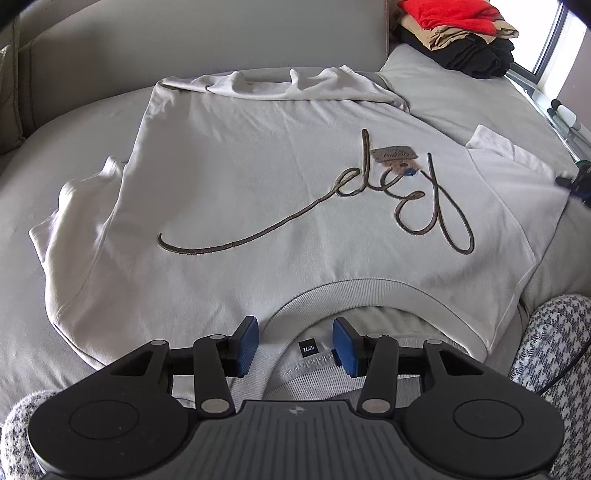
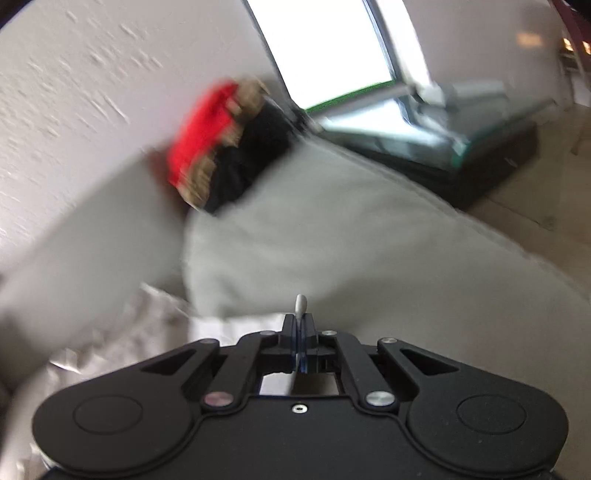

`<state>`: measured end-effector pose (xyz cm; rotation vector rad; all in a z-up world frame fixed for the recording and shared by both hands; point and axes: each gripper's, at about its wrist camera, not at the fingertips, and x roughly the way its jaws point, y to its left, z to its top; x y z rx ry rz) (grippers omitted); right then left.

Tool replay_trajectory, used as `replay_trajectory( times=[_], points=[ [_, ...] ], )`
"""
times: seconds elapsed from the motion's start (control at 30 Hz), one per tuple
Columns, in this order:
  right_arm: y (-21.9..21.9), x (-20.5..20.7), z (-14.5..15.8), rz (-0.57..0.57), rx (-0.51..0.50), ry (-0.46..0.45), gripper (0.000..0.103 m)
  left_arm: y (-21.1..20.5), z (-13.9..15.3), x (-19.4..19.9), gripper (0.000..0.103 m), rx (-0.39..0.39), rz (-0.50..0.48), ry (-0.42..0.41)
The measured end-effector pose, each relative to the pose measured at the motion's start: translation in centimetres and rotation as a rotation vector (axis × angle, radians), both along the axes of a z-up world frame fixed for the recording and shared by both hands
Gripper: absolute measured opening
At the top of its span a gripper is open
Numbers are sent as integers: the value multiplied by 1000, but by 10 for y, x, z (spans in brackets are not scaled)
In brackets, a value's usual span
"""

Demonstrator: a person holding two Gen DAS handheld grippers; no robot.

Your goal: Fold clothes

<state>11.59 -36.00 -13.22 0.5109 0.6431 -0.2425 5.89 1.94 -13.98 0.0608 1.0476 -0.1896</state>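
Left wrist alone shows released left tongs over the shirt; right tongs pinch apparently its fabric.

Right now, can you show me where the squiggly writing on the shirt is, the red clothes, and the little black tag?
squiggly writing [image 1: 436, 206], left wrist view, on a loop.
red clothes [image 1: 448, 13], left wrist view, top of the pile.
black tag [image 1: 307, 348], left wrist view, its middle.

One pale shirt is seen, with two sleeves and one tag. One pile holds one red, one tan and some black garments. Two grippers are counted. Two houndstooth cuffs show.
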Motion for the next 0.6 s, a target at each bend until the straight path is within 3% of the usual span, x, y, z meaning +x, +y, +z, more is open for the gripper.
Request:
replay_trajectory(
  times=[0.1, 0.23, 0.4, 0.47, 0.6],
  points=[
    [-1, 4, -1, 9, 4, 32, 7, 0, 1, -2, 45, 7, 1, -5],
    [4, -11, 20, 55, 32, 25, 40, 6, 5, -6, 45, -13, 19, -7],
    [32, -35, 43, 124, 15, -5, 45, 19, 12, -13, 45, -31, 63, -28],
    [49, -34, 44, 200, 13, 6, 45, 27, 15, -16, 44, -33, 93, -48],
    [97, -19, 22, 436, 17, 107, 13, 42, 20, -14, 40, -2, 163, -96]
  ],
)
